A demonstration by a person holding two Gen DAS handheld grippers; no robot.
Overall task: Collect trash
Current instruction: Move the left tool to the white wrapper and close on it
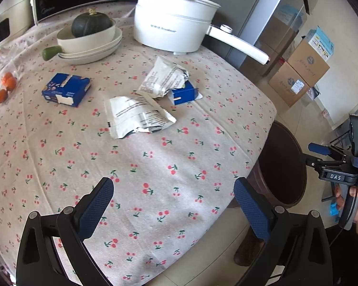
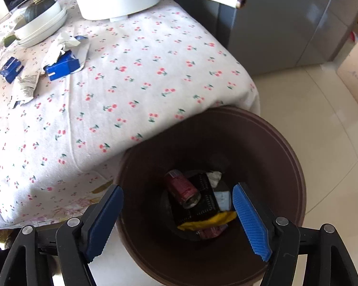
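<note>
Two torn white foil wrappers printed with small grey text, too fine to read, lie near the middle of the cherry-print tablecloth (image 1: 155,166). The nearer wrapper (image 1: 138,116) lies flat with its long axis running left to right in the left wrist view; the farther wrapper (image 1: 163,78) is crumpled and leans against a small blue carton (image 1: 183,94). A second blue carton with white patches (image 1: 66,89) lies well apart to the left, its print illegible.

In the round dark-brown plastic bin (image 2: 286,147), standing on the floor against the table's edge, lie a red drink can (image 2: 182,187), a black packet, a yellow wrapper (image 2: 210,219) and white scraps.

The right gripper (image 2: 177,219) hangs over the bin's mouth, its blue ribbed pads apart with nothing between them. The left gripper (image 1: 174,209) is spread wide above the bare cloth, holding nothing. The right tool's body reads "DAS".

Behind stand a white electric pot (image 1: 171,26) with faint grey lettering, and a dark green squash (image 1: 90,23) in stacked cream dishes.
</note>
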